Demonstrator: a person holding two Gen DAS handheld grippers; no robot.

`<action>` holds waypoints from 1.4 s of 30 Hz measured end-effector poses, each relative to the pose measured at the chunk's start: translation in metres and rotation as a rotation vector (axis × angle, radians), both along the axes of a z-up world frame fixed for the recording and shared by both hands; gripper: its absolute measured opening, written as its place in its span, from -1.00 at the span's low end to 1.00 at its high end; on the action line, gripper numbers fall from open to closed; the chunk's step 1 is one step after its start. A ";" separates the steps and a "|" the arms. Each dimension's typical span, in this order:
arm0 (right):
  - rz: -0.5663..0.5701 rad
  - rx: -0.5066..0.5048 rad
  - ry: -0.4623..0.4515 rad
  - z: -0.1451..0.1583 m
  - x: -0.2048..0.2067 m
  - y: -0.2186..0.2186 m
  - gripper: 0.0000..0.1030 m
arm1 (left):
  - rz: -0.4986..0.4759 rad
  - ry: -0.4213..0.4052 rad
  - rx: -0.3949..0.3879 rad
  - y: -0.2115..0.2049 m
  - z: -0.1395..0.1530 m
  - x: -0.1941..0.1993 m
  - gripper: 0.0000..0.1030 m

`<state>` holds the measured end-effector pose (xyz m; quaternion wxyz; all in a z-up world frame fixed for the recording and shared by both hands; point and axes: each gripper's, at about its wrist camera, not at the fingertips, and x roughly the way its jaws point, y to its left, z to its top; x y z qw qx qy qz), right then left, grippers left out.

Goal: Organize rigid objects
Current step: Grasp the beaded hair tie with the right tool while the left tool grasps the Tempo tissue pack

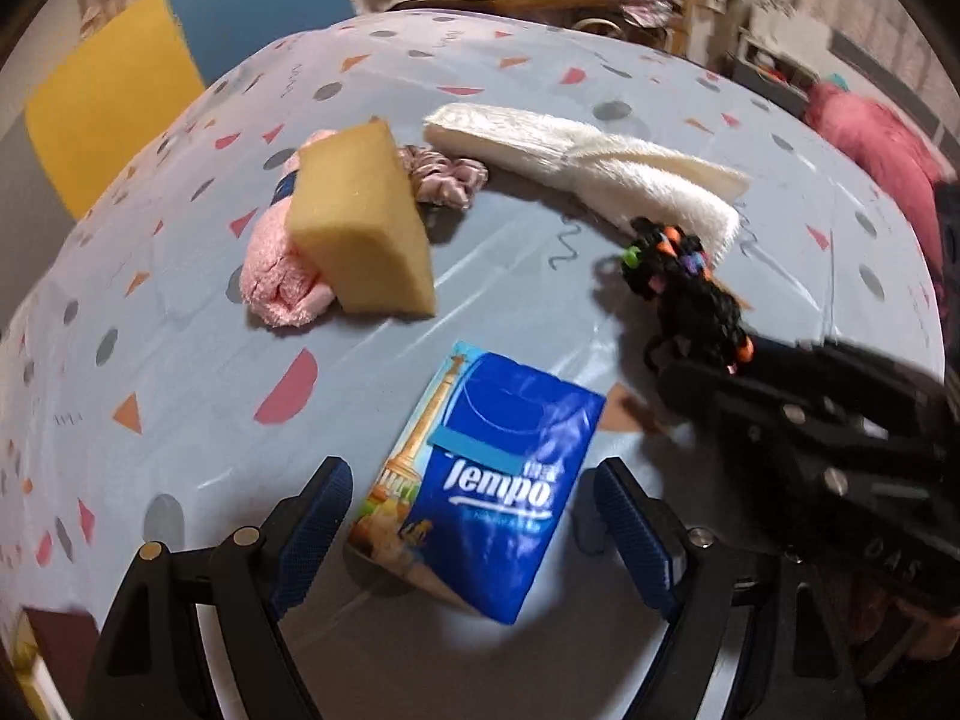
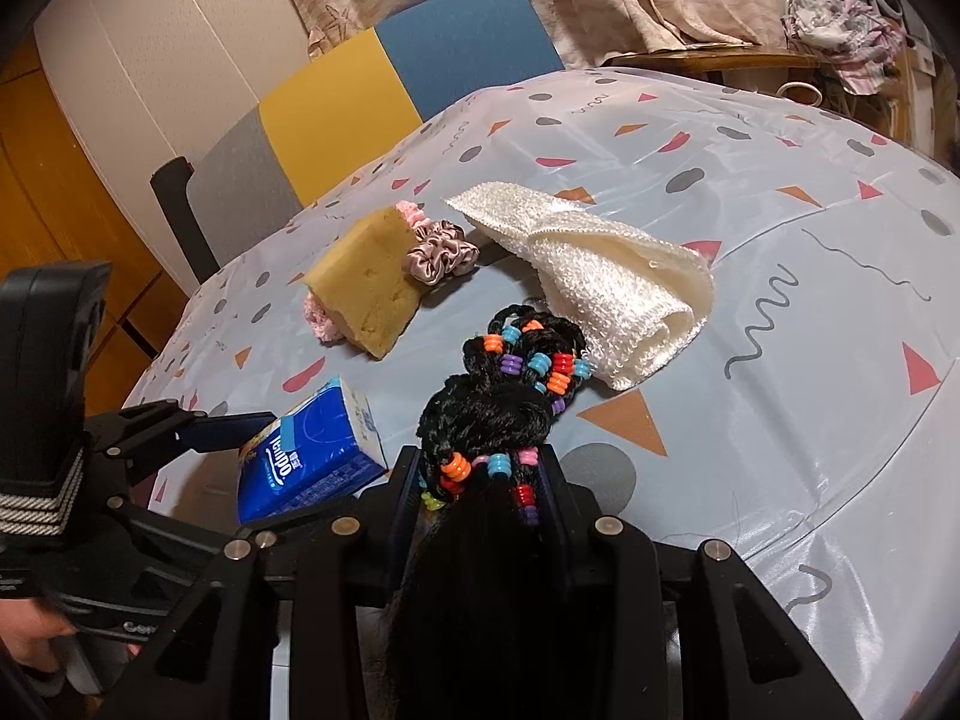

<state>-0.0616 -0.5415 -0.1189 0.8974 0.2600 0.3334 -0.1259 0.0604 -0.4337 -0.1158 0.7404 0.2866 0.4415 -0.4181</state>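
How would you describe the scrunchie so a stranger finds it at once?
On the patterned tablecloth, find the yellow sponge. The scrunchie touches its right end, left of the white towel. It alone is shiny, ruffled mauve satin.

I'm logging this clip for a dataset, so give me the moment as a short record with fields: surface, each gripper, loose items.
surface: table under a patterned tablecloth
left gripper: jaws open, either side of the blue tissue pack
right gripper: jaws shut on the black beaded braid
loose items: yellow sponge leaning on a pink cloth; satin scrunchie; white towel
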 end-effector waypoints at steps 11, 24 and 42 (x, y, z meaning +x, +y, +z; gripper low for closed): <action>-0.006 -0.012 0.005 0.000 0.000 0.002 -0.30 | 0.035 0.009 -0.101 0.012 -0.003 -0.009 0.33; -0.010 -0.045 0.020 0.001 0.002 0.006 -0.30 | 0.138 0.013 -0.205 0.053 0.002 -0.026 0.07; -0.014 -0.103 0.056 0.002 0.006 0.014 -0.29 | 0.309 0.054 -0.417 0.193 0.051 -0.060 0.07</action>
